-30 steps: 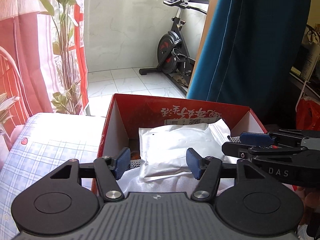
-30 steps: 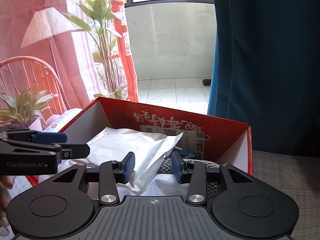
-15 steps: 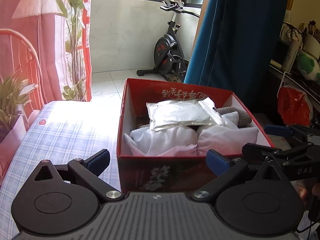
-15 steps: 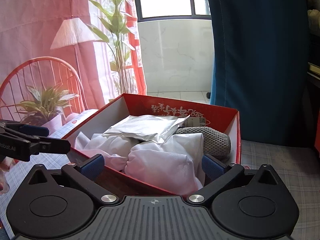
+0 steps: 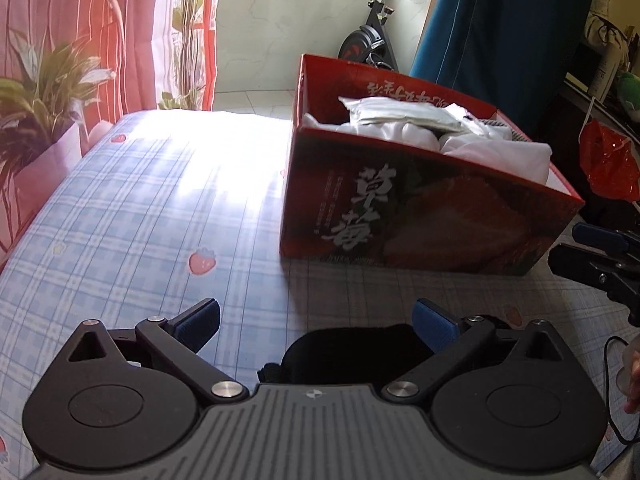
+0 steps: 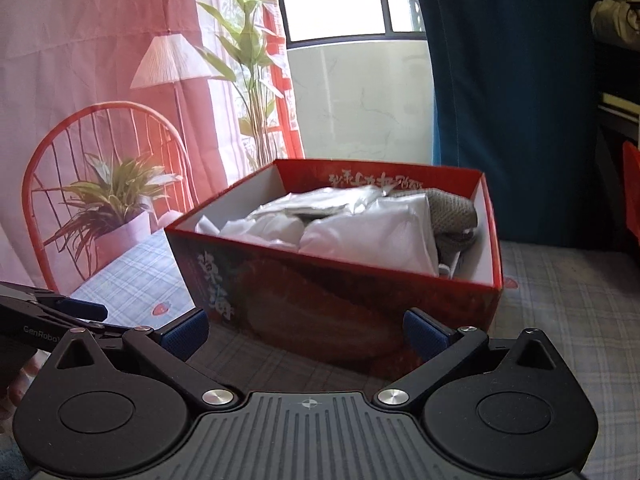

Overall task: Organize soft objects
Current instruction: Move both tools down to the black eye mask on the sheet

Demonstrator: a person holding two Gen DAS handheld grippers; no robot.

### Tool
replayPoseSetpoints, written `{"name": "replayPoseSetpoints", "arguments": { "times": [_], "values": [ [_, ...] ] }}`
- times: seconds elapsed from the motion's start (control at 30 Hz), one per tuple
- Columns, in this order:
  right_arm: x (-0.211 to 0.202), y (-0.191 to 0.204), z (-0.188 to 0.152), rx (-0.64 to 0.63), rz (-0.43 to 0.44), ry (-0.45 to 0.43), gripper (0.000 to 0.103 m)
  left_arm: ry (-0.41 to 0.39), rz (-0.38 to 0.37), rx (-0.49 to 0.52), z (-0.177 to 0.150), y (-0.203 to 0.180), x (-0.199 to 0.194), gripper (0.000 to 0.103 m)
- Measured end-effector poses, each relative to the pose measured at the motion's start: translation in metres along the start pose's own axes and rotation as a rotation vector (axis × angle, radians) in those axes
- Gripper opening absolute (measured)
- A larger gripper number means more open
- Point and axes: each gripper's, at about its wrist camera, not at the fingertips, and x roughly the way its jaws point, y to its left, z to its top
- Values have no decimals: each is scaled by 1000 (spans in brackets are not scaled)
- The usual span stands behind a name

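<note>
A red cardboard box [image 5: 420,216] [image 6: 320,304] stands on the checked bed. It holds white cloth bundles [image 5: 500,152] [image 6: 372,228], with a silver pouch [image 5: 400,114] [image 6: 320,202] lying on top and a grey knitted piece [image 6: 452,212] at its right side. My left gripper [image 5: 316,316] is open, low over the sheet in front of the box. A black soft item [image 5: 348,352] lies between its fingers, close to the right pad, and is not gripped. My right gripper [image 6: 305,330] is open and holds nothing, just before the box's near wall.
The blue checked sheet [image 5: 140,220] with strawberry prints spreads to the left of the box. A potted plant [image 5: 44,92] stands at the bed's far left. A blue curtain [image 5: 500,20], an exercise bike [image 5: 368,36] and a red bag [image 5: 608,160] lie beyond.
Both grippers have drawn back out of the box toward the near side and sunk lower, their jaws spreading wide. The silver pouch stays on top of the white bundles.
</note>
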Motion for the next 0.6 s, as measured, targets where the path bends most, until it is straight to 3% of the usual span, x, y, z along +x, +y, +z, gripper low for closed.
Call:
{"name": "replayPoseSetpoints", "arguments": {
  "times": [0.4, 0.6],
  "values": [
    [37, 3, -65, -5, -67, 198, 103, 99, 30, -2, -33, -2, 32, 103],
    [48, 1, -80, -7, -88, 262, 103, 92, 85, 101, -39, -17, 38, 103]
  ]
}}
